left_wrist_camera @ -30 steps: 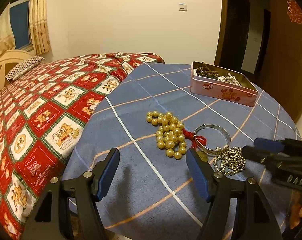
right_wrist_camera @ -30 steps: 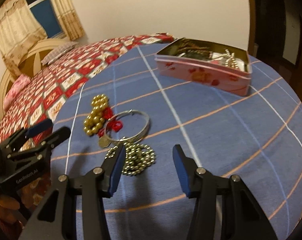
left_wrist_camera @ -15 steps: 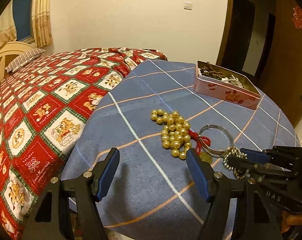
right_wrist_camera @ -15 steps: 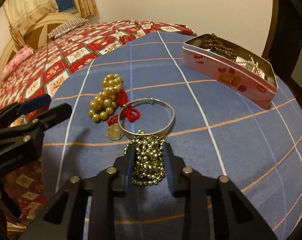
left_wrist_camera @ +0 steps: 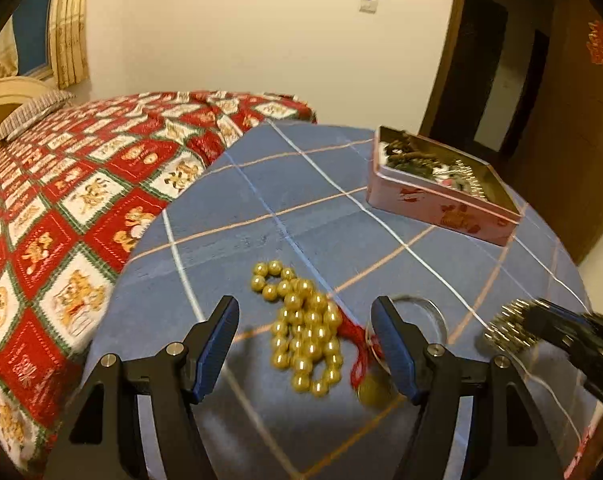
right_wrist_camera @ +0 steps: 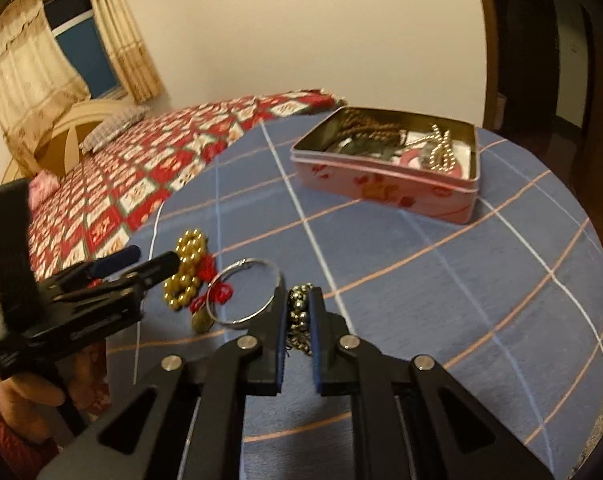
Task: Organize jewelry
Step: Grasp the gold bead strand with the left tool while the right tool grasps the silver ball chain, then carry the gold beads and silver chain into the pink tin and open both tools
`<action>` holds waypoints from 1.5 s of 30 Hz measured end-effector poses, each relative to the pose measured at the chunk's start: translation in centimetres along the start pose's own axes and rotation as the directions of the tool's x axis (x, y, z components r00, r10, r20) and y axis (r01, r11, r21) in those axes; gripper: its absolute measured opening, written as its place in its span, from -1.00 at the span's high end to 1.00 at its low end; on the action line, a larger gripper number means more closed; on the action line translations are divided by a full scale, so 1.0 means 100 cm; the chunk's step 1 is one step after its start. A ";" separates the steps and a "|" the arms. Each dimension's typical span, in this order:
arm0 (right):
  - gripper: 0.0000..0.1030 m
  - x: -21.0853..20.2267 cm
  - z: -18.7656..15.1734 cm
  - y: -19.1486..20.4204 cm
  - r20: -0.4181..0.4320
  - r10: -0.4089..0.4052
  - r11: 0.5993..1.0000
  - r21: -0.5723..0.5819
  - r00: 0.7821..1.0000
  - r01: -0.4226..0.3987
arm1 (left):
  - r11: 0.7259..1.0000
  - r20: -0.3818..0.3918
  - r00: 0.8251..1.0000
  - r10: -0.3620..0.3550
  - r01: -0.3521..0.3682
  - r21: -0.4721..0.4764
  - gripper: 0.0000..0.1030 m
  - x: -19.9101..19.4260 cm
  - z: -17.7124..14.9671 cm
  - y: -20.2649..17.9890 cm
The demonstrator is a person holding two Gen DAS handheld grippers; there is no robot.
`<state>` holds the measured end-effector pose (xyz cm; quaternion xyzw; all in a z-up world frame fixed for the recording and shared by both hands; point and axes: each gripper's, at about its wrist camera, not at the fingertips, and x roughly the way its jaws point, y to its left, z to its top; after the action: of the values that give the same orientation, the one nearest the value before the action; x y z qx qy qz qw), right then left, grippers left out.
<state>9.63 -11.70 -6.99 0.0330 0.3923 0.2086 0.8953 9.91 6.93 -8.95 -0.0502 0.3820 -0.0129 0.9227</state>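
My right gripper (right_wrist_camera: 298, 300) is shut on a silver bead bracelet (right_wrist_camera: 297, 312) and holds it lifted off the table; it also shows in the left wrist view (left_wrist_camera: 509, 330). My left gripper (left_wrist_camera: 305, 332) is open and empty, just above a gold bead necklace (left_wrist_camera: 301, 328) with a red tassel (left_wrist_camera: 355, 344). A silver bangle (right_wrist_camera: 245, 296) lies beside the gold beads (right_wrist_camera: 185, 264). A pink tin (right_wrist_camera: 385, 176) holding several jewelry pieces stands open at the far side, also seen in the left wrist view (left_wrist_camera: 441, 196).
The round table has a blue checked cloth (right_wrist_camera: 461, 280). A bed with a red patterned quilt (left_wrist_camera: 61, 208) lies close on the left. A dark door (left_wrist_camera: 481, 68) is behind the tin.
My right gripper closed on the silver bead bracelet and lifted it off the cloth. My left gripper moved forward over the gold beads and stayed open.
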 end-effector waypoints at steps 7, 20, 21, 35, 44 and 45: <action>0.75 0.002 0.000 -0.002 -0.001 0.004 1.000 0.002 1.000 -0.004 | 0.999 -0.083 0.997 -0.001 -0.003 -0.051 0.36 0.030 -0.001 0.005; 0.75 -0.011 0.003 -0.017 0.039 0.025 0.998 0.064 0.999 -0.028 | 0.979 0.089 0.983 -0.163 0.173 -0.112 0.81 -0.021 0.010 0.023; 0.75 -0.014 0.004 -0.019 0.048 0.026 0.997 0.068 0.998 -0.029 | 0.978 0.100 0.981 -0.168 0.179 -0.109 0.81 -0.025 0.012 0.023; 0.75 -0.061 0.024 -0.015 0.195 0.014 0.997 0.069 0.981 -0.028 | 0.968 0.259 0.936 -0.239 0.251 -0.015 0.81 -0.096 0.036 0.001; 0.75 -0.060 0.028 -0.028 0.210 0.008 0.995 0.092 0.978 -0.028 | 0.953 0.229 0.926 -0.300 0.298 0.046 0.81 -0.085 0.038 -0.025; 0.75 -0.058 0.028 -0.029 0.206 0.003 0.995 0.093 0.979 -0.023 | 0.952 0.220 0.927 -0.305 0.301 0.052 0.81 -0.083 0.037 -0.029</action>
<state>9.10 -16.39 -1.73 0.0992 0.3070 0.1911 0.9270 6.69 4.86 -0.25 -0.1016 0.2625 -0.1526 0.9474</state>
